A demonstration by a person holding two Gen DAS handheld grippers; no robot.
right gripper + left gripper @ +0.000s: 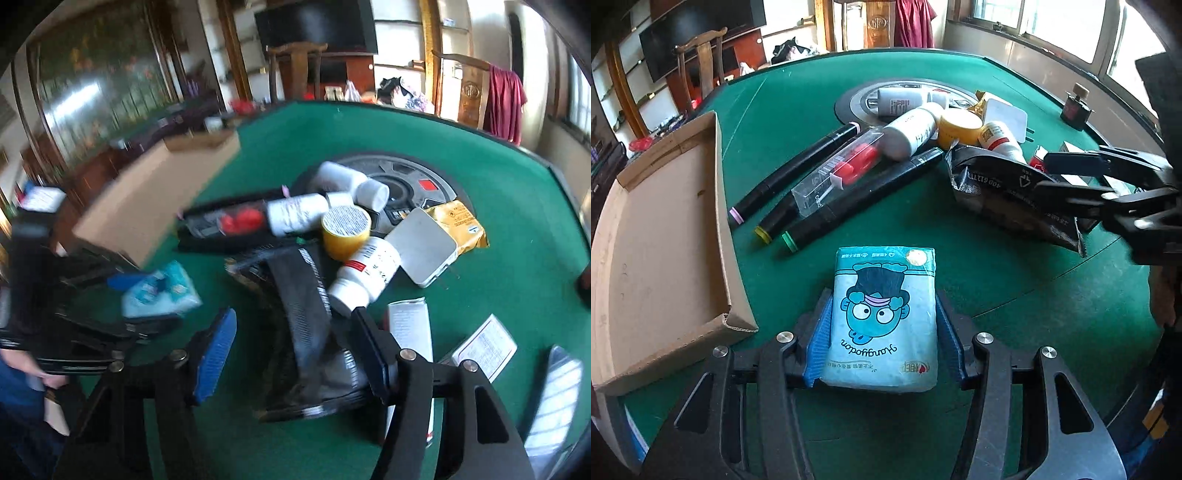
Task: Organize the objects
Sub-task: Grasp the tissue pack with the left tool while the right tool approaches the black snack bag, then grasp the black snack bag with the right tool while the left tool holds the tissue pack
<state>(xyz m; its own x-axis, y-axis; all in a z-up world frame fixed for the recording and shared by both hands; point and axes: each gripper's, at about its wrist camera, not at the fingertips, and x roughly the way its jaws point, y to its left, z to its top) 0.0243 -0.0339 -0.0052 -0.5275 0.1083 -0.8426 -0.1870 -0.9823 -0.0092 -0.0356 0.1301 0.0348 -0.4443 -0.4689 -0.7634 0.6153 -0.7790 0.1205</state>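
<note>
My left gripper (882, 321) is shut on a light blue tissue pack (882, 317) with a cartoon face, held just above the green table (798, 96). The pack also shows in the right wrist view (159, 291). My right gripper (295, 332) is open around a black foil bag (306, 332), one finger on each side; the bag also shows in the left wrist view (1008, 188). An empty cardboard tray (665, 236) lies at the left. A pile of markers (790, 177), white bottles (912, 129) and a yellow jar (960, 127) lies beyond.
A white charger (421, 243), a gold sachet (461, 225) and a white bottle (365, 273) lie by the bag. Leaflets (484, 343) lie at the right. A dark perfume bottle (1076, 107) stands near the far edge. A round black hub (864, 103) sits mid-table.
</note>
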